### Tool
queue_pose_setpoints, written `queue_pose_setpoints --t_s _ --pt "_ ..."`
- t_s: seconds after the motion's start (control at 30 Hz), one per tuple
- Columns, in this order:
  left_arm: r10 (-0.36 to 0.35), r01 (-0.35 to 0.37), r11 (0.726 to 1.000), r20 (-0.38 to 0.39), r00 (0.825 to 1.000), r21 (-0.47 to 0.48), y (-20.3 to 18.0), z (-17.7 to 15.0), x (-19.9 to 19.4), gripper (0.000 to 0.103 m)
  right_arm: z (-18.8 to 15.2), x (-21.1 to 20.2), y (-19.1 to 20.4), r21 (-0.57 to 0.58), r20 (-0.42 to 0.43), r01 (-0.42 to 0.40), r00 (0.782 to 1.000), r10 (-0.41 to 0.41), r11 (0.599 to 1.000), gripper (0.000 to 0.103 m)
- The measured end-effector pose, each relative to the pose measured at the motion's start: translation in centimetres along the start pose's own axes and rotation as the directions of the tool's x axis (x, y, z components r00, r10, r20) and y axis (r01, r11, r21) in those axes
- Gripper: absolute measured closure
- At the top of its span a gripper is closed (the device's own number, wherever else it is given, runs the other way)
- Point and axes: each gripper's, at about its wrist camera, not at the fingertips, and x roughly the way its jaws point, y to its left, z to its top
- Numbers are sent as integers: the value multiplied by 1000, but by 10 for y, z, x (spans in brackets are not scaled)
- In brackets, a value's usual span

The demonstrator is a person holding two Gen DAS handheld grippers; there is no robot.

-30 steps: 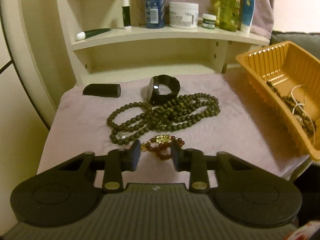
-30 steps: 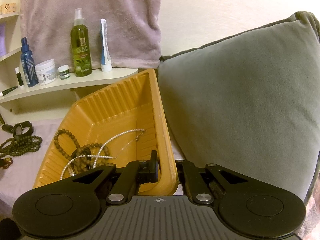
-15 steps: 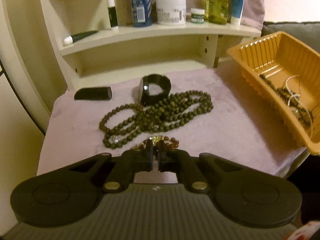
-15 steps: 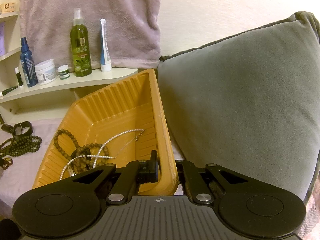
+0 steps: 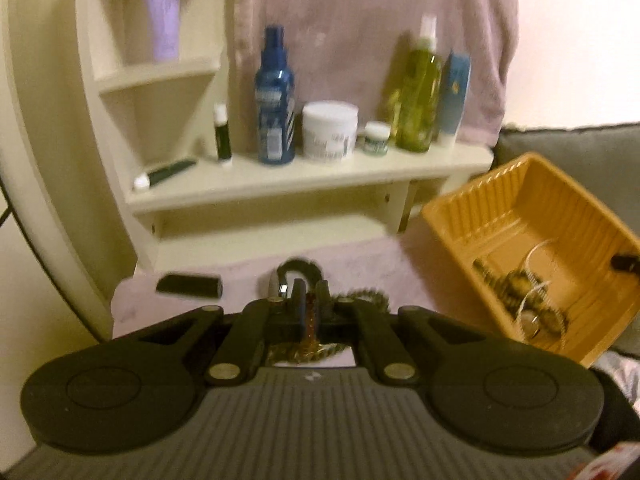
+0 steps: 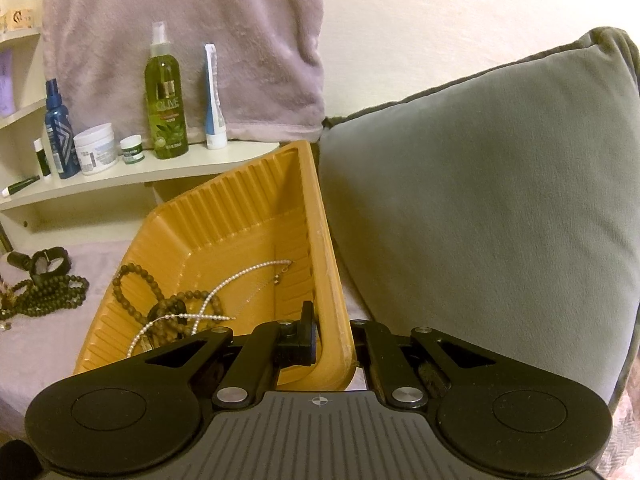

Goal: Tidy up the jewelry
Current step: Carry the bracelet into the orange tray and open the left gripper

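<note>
Two tools share our work: the right tool (image 6: 334,330) clamps the tray (image 6: 240,204) rim to steady it, while the left tool (image 5: 310,300) pinches the amber bracelet (image 5: 310,326) for carrying over.

Cream shelf (image 5: 312,176) (toiletries on it) against pale wall; grey cushion (image 6: 480,184) beside.

Home setting, prob. a bedroom/living corner: cream shelf (image 6: 132,174) w/ toiletry bottles (image 6: 166,100) on it, mauve towel (image 6: 180,40) hanging behind it, grey cushion (image 6: 480,200) to its right.
</note>
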Motion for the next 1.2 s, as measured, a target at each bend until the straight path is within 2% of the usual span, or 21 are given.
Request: queue_pose_setpoints --t_s 0.3,0.53,0.9,1.03,1.2 --pt "-108 107 994 52 993 21 -25 36 -12 100 0 -1 1 6 6 -1 1000 1 1000 98" --pt "-225 221 973 61 973 61 -73 47 -9 100 0 -1 1 11 8 -4 1000 4 1000 98" --pt "-370 372 924 -40 928 85 -140 31 17 100 0 -2 1 19 7 -8 1000 8 1000 98" --pt "-396 403 911 -86 914 85 -154 18 24 100 0 -2 0 24 5 -8 1000 8 1000 98" --pt "-403 417 905 -135 905 91 -164 2 30 99 -1 -1 -1 29 4 -8 1000 8 1000 98"
